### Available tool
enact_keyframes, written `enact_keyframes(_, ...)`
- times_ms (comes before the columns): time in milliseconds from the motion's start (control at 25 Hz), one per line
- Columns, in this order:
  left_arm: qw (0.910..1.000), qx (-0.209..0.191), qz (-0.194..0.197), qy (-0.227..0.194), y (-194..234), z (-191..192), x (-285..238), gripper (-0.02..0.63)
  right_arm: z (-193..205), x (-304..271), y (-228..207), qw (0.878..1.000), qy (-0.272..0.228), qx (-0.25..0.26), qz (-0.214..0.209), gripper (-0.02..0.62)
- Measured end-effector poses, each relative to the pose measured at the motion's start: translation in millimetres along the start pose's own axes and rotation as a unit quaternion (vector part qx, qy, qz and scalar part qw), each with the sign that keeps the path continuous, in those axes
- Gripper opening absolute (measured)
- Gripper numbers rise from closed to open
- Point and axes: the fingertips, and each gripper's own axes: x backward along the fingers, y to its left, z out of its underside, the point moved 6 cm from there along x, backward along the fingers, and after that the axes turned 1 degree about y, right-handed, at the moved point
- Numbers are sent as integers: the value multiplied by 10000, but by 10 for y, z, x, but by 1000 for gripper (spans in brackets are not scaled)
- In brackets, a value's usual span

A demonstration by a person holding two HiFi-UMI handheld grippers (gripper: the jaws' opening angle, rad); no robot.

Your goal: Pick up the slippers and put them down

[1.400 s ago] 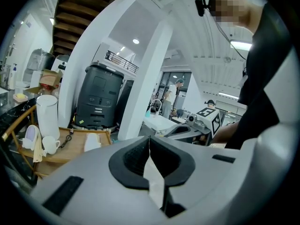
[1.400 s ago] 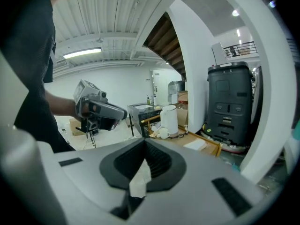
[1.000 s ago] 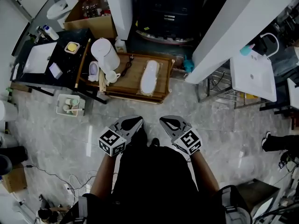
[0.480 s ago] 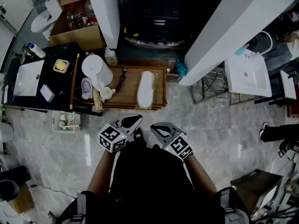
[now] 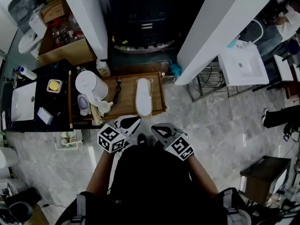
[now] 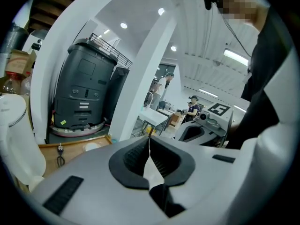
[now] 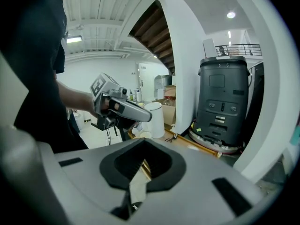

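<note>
Slipper, white and long (image 5: 144, 96), lies lengthways on the low brown wooden desk with a raised rim (image 5: 161, 90), just beyond the tips of my two tools and touched by neither. My left hand-held gripper (image 5: 132, 122) has its jaws pressed together with nothing between them. My right hand-held gripper (image 5: 157, 127) is closed and empty in the same way. The two sit side by side in front of my body, tips angled toward each other and tilted a little downward, their marker cubes nearest me. The left tip reaches the desk's near edge, while the right one hangs over the grey marble floor (image 5: 211, 125).

On the desk, left of the slipper, lies a black cable with a plug (image 5: 117, 90), then a white cylindrical kettle (image 5: 89, 85) at the left end. Beyond the desk stands a dark grey machine (image 5: 140, 18), with a white pillar (image 5: 89, 18) to its left and a broader white pillar (image 5: 213, 27) to its right. Further left is a black counter with a white sink (image 5: 22, 108).
</note>
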Motion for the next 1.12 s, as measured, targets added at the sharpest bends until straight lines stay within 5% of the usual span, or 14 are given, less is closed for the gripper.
enact_keyframes(280, 9998, -57, -36, 165, 69, -67, -50, 12, 3, -100, -256, 9998, 17, -157, -102, 9)
enact_keyframes(520, 9983, 325, -459, 180, 338, -22, -63, 12, -35, -309, -495, 9989, 104, -59, -461, 9)
enact_keyframes(720, 9952, 197, -896, 346, 562, 28, -242, 12, -50, -385, -819, 9977, 201, -110, -638, 9)
enact_keyframes(1120, 9905, 712, -1026, 576, 885, 135, -550, 12, 98, -586, -1313, 9917, 498, -444, -1097, 11)
